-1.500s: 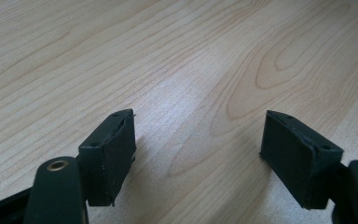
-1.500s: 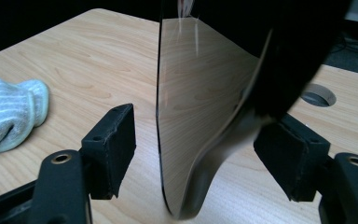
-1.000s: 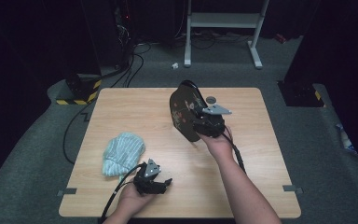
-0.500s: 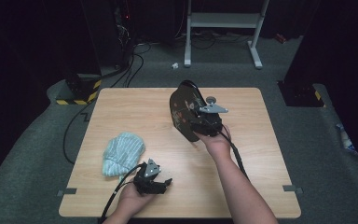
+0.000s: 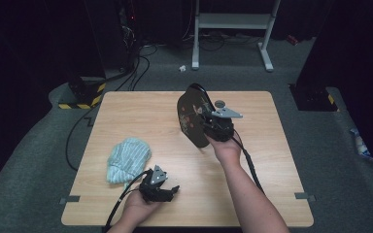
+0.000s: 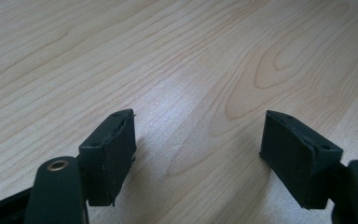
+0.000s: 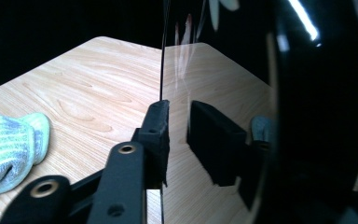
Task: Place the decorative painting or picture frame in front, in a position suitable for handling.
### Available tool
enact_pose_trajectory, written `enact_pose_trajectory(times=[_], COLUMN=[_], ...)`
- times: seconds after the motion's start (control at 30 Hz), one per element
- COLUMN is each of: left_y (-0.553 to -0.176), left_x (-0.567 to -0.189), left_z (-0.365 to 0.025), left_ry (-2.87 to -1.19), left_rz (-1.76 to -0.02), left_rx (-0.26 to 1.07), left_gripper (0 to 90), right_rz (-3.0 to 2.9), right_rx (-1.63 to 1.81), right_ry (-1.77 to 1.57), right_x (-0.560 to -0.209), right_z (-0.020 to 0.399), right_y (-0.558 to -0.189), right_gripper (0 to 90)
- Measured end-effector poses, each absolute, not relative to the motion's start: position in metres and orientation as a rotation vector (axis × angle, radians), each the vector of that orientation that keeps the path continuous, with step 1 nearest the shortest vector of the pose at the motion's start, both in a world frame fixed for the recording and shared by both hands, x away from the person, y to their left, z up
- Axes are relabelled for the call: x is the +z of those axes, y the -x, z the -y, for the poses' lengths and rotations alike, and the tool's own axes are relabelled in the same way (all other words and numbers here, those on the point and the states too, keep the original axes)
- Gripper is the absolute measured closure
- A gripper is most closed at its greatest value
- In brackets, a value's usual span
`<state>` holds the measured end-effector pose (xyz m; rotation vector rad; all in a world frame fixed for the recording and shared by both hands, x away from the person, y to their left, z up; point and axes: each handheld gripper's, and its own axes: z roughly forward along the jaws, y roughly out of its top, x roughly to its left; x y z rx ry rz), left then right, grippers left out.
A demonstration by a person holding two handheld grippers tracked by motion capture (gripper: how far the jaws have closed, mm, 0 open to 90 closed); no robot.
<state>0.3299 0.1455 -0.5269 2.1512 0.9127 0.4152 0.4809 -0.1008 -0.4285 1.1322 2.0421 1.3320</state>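
The right hand-held gripper (image 5: 205, 127) has just been closing its jaws, and a glossy black plate (image 5: 191, 115) now stands on edge between them; in the right gripper view the near pad presses flat on the shiny face, so it looks clamped on the rim. Plate and hand have otherwise kept their place, upright above the surface (image 5: 126, 109) just right of centre. The left hand-held gripper (image 5: 167, 191) rests at six o'clock, jaws apart over bare wood. A striped cloth (image 5: 127, 158) lies at eight o'clock, probably for wiping next.
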Motion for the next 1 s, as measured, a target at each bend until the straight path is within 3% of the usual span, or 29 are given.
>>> enact_pose_trajectory(times=[0.17, 1.0], left_y=[-0.3298, -0.3298], left_x=[-0.5269, -0.5269], left_z=[-0.1455, -0.1455], left_ry=[-2.151, -2.151], left_rz=[-0.912, -0.912], left_rx=[0.415, 0.415], left_gripper=[26.4, 26.4], right_rz=[-2.051, -2.066], right_rx=[1.351, 1.37], right_ry=[-1.127, -1.128], right_x=[-0.4297, -0.4306], right_z=[0.103, 0.0998], right_y=[-0.4808, -0.4795], right_gripper=[72.6, 79.0])
